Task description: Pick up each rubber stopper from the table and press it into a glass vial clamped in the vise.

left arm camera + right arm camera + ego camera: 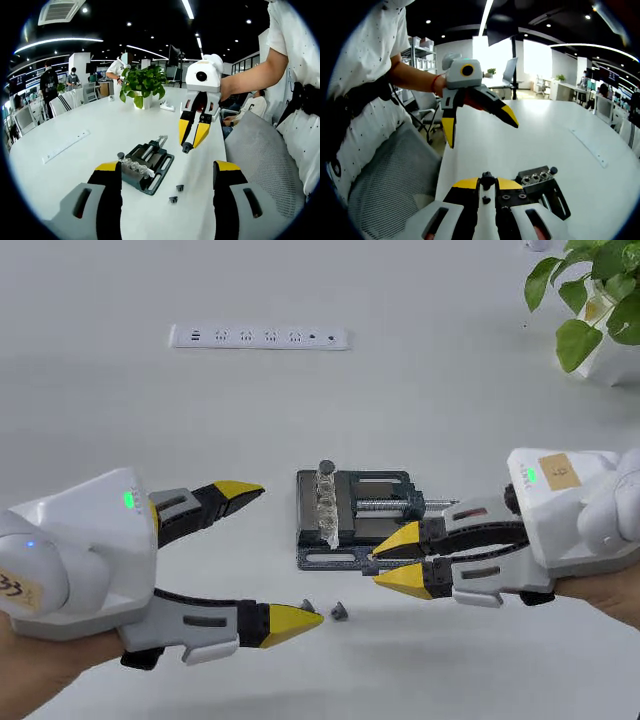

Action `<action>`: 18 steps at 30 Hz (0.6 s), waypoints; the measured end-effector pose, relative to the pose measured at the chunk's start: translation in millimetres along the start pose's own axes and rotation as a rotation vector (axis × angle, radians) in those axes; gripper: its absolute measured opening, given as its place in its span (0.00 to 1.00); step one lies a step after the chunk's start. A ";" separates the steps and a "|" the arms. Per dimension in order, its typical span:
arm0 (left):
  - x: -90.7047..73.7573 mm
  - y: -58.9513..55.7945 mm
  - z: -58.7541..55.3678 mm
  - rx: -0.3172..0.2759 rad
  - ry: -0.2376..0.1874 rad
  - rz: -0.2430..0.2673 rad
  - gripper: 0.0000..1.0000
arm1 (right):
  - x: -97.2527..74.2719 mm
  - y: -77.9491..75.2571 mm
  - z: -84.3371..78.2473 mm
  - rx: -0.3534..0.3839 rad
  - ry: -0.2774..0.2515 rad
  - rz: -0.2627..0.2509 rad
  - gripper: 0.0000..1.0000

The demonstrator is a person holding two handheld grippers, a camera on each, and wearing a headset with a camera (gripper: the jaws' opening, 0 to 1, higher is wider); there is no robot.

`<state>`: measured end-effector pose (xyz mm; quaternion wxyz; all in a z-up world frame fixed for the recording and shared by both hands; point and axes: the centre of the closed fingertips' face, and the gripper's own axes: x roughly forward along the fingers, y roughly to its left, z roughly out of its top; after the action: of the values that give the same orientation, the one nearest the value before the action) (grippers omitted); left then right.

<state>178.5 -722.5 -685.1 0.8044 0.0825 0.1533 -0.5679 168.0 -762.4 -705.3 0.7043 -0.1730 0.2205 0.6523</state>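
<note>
Right tool (398,560): My jaws stood narrow, pinched on a dark rubber stopper (486,176) held between the yellow tips. The tool hung above the bench (450,390), beside the near right corner of the vise (380,502).

Left tool (268,556): My jaws stood wide apart with nothing between them. The tool hovered to the left of the vise, with its tips pointing toward it.

Held stopper: It sat at the very tips of the right tool, off the bench and apart from the vials.

Loose stoppers (339,611): Two lay side by side on the bench, just in front of the vise base. They were near the lower tip of the left tool but not touching it.

Vise: It was a dark unit lying flat at the middle of the bench. Its screw ran toward the right tool in the head view.

Glass vials (327,512): A short row stood upright, clamped in the vise. I could not count them with certainty.

Capped vial (326,470): The vial at the far end of the row carried a dark stopper on its mouth. The others appeared open in the right gripper view.

Power strip (260,337): It was white and lay flat on the bench, well beyond the vise.

Potted plant (590,290): It was green-leaved and stood at the far right of the bench, well apart from the work.
</note>
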 end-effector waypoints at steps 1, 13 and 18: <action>0.4 -0.9 4.0 0.010 -0.007 -0.003 0.69 | -1.8 0.2 4.2 -0.010 -0.005 -0.002 0.07; 3.5 -20.4 55.1 0.137 -0.090 -0.066 0.34 | -22.2 5.7 59.6 -0.025 -0.097 -0.004 0.06; 3.1 -25.1 64.4 0.173 -0.107 -0.086 0.25 | -26.8 8.1 74.9 -0.032 -0.123 -0.004 0.06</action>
<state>165.7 -753.6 -624.6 0.7761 0.1147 0.0641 -0.6168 164.9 -744.6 -627.4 0.7149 -0.1441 0.1659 0.6638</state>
